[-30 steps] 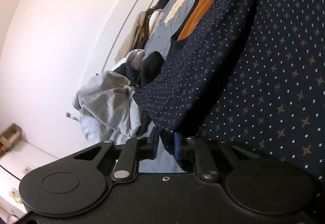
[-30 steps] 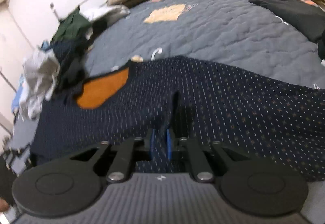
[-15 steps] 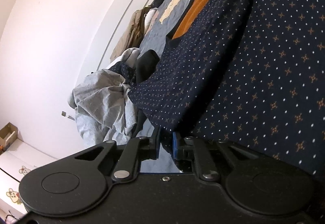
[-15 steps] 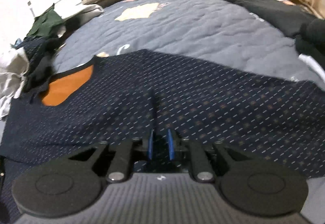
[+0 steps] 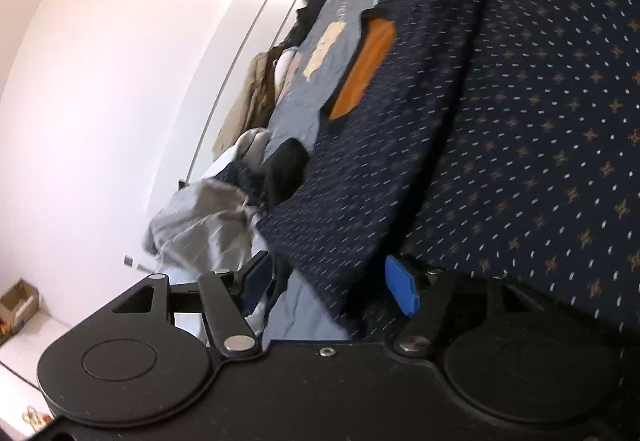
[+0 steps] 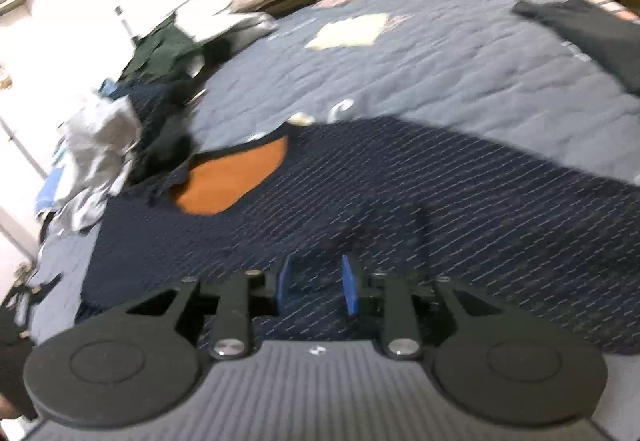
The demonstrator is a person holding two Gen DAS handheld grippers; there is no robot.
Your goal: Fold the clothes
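Observation:
A navy garment with small white and tan marks (image 5: 520, 121) lies spread on the bed, its orange inner neck lining (image 5: 364, 71) showing. My left gripper (image 5: 330, 287) is open at the garment's folded edge, and the cloth hangs loose between its blue pads (image 5: 402, 291). In the right wrist view the same garment (image 6: 440, 201) covers the near part of the bed, with its orange lining (image 6: 232, 181) to the left. My right gripper (image 6: 316, 287) is open just above the fabric, which lies flat between the fingers.
A grey quilt with tan patches (image 6: 400, 61) covers the bed. A heap of grey, green and dark clothes (image 6: 120, 121) sits at its left edge; a black garment (image 6: 592, 37) lies at the far right. A white wall (image 5: 120, 81) runs alongside.
Both grippers were shut on the navy garment's edge and have now opened, letting go of the cloth. The garment has settled flat on the bed.

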